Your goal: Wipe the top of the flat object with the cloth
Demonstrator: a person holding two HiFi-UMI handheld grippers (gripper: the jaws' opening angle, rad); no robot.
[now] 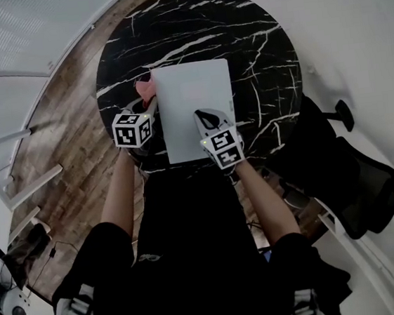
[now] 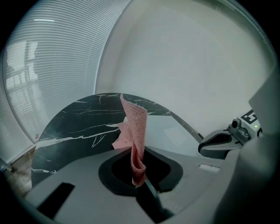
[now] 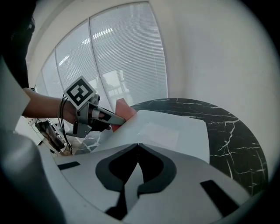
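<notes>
A white flat object (image 1: 195, 107) lies on the round black marble table (image 1: 262, 47). My left gripper (image 1: 150, 106) is at the object's left edge, shut on a pink cloth (image 1: 145, 87). In the left gripper view the cloth (image 2: 136, 127) stands up folded from between the jaws of my left gripper (image 2: 139, 174), with the flat object (image 2: 175, 131) just to the right. My right gripper (image 1: 206, 117) is over the object's near right part. In its own view my right gripper (image 3: 138, 145) is shut with nothing in it, the flat object (image 3: 168, 131) ahead and the cloth (image 3: 124, 109) to the left.
A black office chair (image 1: 358, 177) stands to the right of the table. Wooden floor (image 1: 68, 140) and a white frame (image 1: 10, 189) lie to the left. Slatted window blinds (image 2: 48, 65) and a white wall (image 2: 188, 57) rise behind the table.
</notes>
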